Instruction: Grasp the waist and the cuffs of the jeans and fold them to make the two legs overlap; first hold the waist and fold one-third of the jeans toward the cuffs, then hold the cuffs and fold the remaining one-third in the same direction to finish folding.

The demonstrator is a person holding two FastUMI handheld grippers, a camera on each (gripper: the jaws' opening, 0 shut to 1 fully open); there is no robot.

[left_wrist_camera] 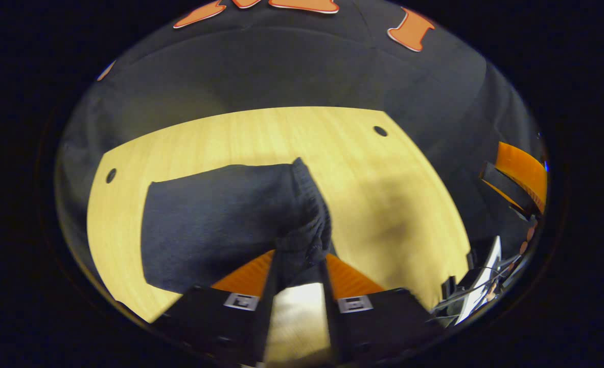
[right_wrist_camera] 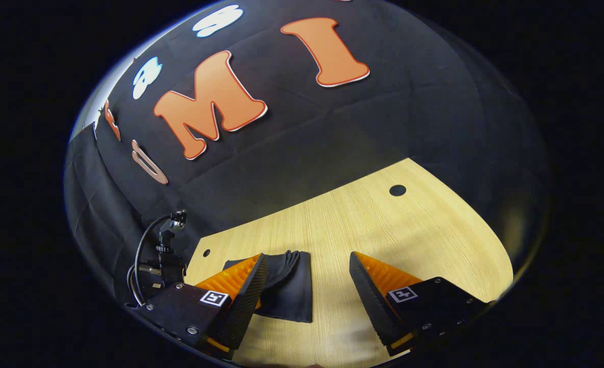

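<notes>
— Jeans point(left_wrist_camera: 215, 225) first, left gripper view: dark bundle lying on the tabletop point(left_wrist_camera: 394, 204), left of centre, ribbed edge bunched up and pulled toward the near side.

— Held?

— Clamped between the fingers of the left gripper point(left_wrist_camera: 299, 260), closed tight on that bunched edge. Lifted a little there, flat farther left. Cannot tell whether waist or cuffs.

— Risk in that?

— Probably a thin bite: only the gathered edge pinched, so could slip out if dragged fast across the wood. Could also pull the lower layers along and undo the overlap of the legs.

— Right gripper view?

— Right gripper point(right_wrist_camera: 307, 278) spread wide, grasping nothing, hovering above the tabletop point(right_wrist_camera: 435, 230). Jeans point(right_wrist_camera: 286, 289) seen at near left, folded dark patch with a rumpled top, just beside and partly behind the left finger point(right_wrist_camera: 243, 291).

— Trouble there?

— One-sided hold, likely. With one corner carried and the other loose, fold edge apt to skew and legs to fan apart. Open finger close to the cloth too; could snag or shove the bundle on a careless descent.
</notes>
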